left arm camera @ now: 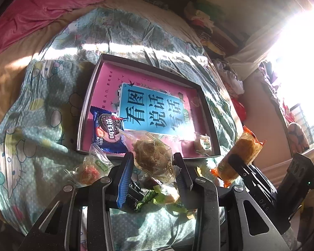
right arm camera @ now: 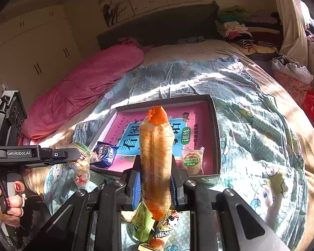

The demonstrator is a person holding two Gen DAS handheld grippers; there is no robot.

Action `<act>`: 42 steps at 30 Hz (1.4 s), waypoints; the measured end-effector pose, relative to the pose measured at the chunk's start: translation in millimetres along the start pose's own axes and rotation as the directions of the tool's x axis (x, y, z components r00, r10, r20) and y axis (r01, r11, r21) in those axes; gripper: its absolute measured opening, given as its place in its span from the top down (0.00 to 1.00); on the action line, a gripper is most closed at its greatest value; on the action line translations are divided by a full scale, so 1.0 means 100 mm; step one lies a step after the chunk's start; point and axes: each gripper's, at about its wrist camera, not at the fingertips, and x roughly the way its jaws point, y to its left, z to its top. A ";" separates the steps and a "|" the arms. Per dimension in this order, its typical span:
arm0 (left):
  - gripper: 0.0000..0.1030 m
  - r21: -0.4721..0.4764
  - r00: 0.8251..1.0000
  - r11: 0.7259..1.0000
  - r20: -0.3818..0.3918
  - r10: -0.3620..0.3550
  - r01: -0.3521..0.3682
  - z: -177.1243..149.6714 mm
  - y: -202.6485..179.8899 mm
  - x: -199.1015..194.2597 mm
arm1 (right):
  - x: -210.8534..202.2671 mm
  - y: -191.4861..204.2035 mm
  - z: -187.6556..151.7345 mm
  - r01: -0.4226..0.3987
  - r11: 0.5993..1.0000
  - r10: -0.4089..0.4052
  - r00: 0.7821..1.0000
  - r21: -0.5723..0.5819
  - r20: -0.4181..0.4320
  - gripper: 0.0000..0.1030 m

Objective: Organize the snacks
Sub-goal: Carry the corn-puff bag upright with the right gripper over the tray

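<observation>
Left gripper (left arm camera: pixel 152 163) fingers clamp one clear-wrapped cake (left arm camera: pixel 151 154), right gripper (right arm camera: pixel 156 179) fingers one orange packet (right arm camera: pixel 156 156); box (left arm camera: pixel 88 108) holds two snacks

A sunlit bedroom: wide bed (right arm camera: pixel 198 50) under a cartoon-print quilt (right arm camera: pixel 230 87) and pink blanket (right arm camera: pixel 88 85), dark headboard (right arm camera: pixel 157 29), cream wardrobes (right arm camera: pixel 31 48) at the left wall, piled clothes (right arm camera: pixel 240 27) beside a glaring bright window (left arm camera: pixel 299 48).
</observation>
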 end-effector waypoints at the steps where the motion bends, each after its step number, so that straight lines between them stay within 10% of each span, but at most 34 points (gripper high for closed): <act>1: 0.61 0.001 1.000 1.000 -0.002 0.001 -0.001 0.01 0.00 0.01 | 0.00 -0.01 0.01 -0.001 1.000 0.001 1.000 0.004 0.000 0.78; 42: 0.61 0.007 0.998 0.999 -0.031 0.048 -0.048 0.30 0.03 0.59 | 0.50 -0.09 0.17 0.035 0.999 -0.033 0.998 0.032 -0.062 0.78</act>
